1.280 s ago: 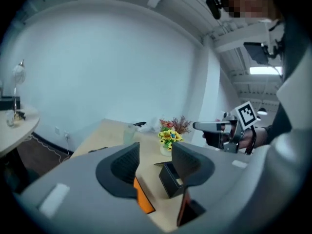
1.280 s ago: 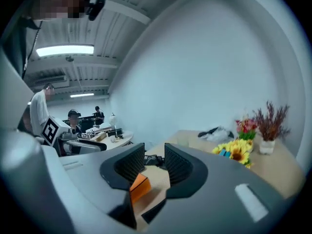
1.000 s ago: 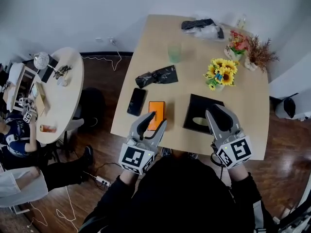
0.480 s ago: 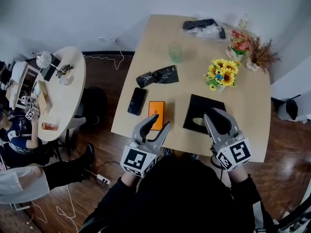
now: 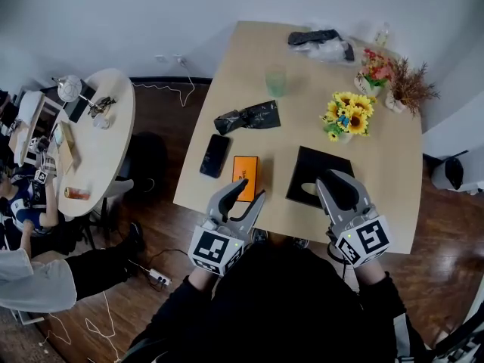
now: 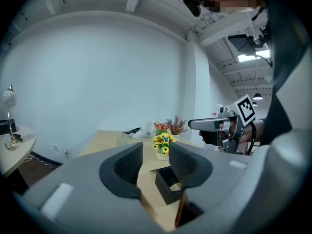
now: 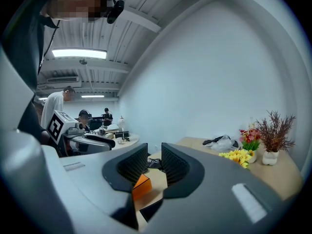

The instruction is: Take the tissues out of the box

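The black tissue box [image 5: 321, 170] lies flat on the beige table [image 5: 249, 59], near its front edge. A pale tissue [image 5: 310, 190] shows in its opening. My right gripper [image 5: 338, 178] hovers over the box's near right corner, its jaws a narrow gap apart with nothing between them. My left gripper [image 5: 249, 189] is at the front edge just below an orange box [image 5: 243, 171], jaws slightly apart and empty. In the left gripper view the tissue box [image 6: 165, 183] sits just beyond the left gripper [image 6: 155, 155]. The right gripper view looks past the right gripper [image 7: 154, 160] to the orange box [image 7: 141, 186].
A black phone [image 5: 214, 155], a crumpled black bag [image 5: 248, 117] and a green cup [image 5: 275, 82] lie left of centre. Sunflowers [image 5: 346, 113] and two more flower pots [image 5: 393, 82] stand at the right. A round side table [image 5: 91, 150] with people beside it is at the far left.
The left gripper has drawn back a little toward the table's front edge, off the orange box. The right gripper has hardly moved.
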`<state>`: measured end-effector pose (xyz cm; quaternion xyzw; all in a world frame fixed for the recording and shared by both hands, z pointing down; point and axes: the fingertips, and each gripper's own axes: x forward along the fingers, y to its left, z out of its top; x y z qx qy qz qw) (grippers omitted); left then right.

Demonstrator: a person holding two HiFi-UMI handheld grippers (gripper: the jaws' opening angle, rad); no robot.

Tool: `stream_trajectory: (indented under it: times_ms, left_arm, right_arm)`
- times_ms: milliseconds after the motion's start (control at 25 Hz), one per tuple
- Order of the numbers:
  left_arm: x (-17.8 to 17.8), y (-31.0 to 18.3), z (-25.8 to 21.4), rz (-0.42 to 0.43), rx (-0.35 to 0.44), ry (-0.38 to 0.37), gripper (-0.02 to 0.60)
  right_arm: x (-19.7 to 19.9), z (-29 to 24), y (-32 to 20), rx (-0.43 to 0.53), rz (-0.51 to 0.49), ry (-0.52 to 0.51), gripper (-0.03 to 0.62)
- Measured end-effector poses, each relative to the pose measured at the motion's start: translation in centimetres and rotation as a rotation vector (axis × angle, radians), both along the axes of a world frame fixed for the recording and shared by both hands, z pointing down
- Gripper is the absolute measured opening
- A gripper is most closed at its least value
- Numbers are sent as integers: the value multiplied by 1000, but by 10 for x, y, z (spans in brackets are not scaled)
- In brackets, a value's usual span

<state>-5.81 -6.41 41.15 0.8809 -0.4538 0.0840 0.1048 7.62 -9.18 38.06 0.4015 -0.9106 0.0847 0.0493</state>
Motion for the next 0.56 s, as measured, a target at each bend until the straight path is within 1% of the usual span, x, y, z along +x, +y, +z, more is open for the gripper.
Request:
stream_trajectory:
  times_ms: [400, 560]
  left_arm:
    - [-1, -1, 3, 16, -14, -12, 149]
    - [0, -2, 0, 19, -5, -10, 149]
  right_arm:
    - [-1, 0, -1, -4, 4, 9, 86]
    - [-2, 0, -1, -4, 3, 11, 86]
